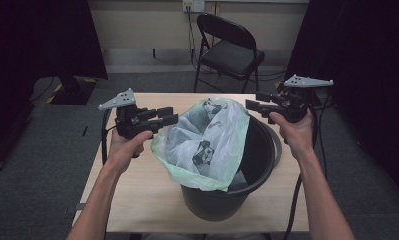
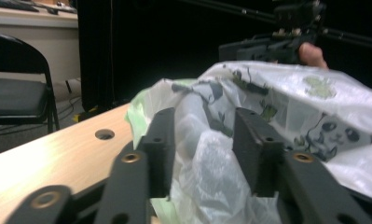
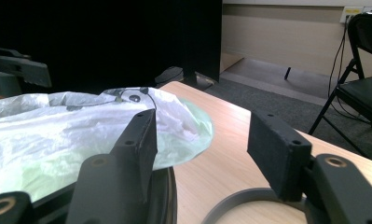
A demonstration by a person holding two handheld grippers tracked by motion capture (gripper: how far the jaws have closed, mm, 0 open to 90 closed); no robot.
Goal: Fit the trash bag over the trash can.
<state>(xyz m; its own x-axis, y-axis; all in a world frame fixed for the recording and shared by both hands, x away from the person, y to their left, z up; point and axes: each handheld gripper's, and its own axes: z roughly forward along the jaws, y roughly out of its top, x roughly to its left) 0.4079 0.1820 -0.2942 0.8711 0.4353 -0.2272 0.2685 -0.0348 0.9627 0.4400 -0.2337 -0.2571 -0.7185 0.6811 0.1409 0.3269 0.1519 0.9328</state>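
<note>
Lining the black bucket (image 1: 247, 165), which stands toward the near edge of the desk (image 1: 137, 200), looks like the work in hand: a thin white-and-green bin bag (image 1: 207, 145) with panda prints sits half in it, its mouth draped over the rim on the left side. The left gripper (image 1: 168, 116) stands open with bag film bulging between its jaws, the pads not visibly pressing. The right gripper (image 1: 252, 102) hangs open over the bucket's far right rim, nothing between its jaws. The bag should handle as light, limp and slippery, prone to tear if tugged, so the doubled hem at its mouth is the best hold. The left gripper view shows the film between the pads (image 2: 162, 144); the right gripper view shows the bucket's loose handle (image 3: 249, 205) lying on the desk.
</note>
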